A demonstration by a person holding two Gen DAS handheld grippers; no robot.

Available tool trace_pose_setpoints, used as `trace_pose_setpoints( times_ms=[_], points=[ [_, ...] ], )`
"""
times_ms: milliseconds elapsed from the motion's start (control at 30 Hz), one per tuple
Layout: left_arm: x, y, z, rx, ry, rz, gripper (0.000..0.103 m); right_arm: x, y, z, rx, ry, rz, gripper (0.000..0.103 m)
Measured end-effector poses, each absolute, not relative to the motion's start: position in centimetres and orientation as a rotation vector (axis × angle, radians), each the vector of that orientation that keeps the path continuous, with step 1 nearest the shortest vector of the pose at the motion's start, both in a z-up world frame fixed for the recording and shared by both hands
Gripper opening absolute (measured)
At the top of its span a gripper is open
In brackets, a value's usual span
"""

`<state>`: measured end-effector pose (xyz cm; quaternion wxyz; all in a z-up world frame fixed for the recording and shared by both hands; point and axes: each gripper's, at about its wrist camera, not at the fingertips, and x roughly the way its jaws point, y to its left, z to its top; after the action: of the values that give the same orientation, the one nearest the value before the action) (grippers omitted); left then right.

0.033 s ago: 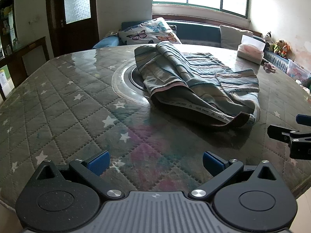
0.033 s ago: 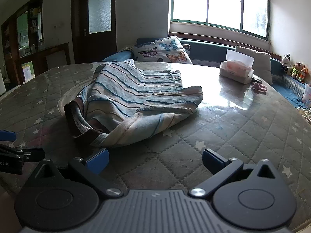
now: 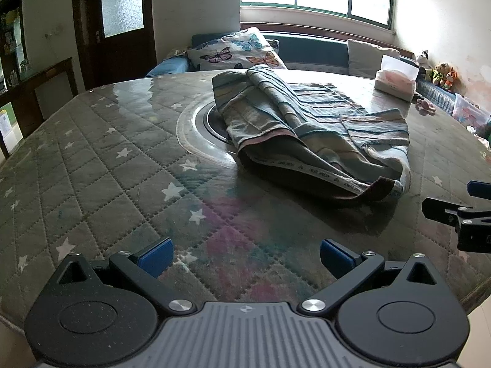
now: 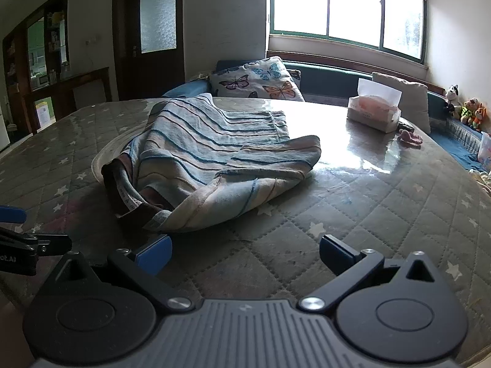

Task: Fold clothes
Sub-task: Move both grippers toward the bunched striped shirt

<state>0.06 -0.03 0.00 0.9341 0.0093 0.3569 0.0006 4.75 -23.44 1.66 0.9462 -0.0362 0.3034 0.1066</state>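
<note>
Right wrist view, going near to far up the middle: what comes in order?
Open right claw → crumpled blue-striped garment on the star-quilted table cover → butterfly-print cushion → bright window.

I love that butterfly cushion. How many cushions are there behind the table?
2. The butterfly cushion sits behind the table's far edge, roughly centre. A plain pale cushion leans further right, behind the tissue box. Others may be hidden by the table.

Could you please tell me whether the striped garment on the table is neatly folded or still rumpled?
Rumpled: the garment lies in a loose heap, layers overlapping unevenly, its dark lining turned out.
</note>
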Motion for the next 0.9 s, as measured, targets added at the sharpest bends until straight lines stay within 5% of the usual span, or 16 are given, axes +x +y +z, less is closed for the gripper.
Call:
trace_pose_setpoints(
  times_ms=[900],
  points=[
    [1.9,0.2,0.9,0.015,0.708,-0.016,0.103,6.1,-23.3,1.8,-0.070,0.627,0.218,0.103]
  ],
)
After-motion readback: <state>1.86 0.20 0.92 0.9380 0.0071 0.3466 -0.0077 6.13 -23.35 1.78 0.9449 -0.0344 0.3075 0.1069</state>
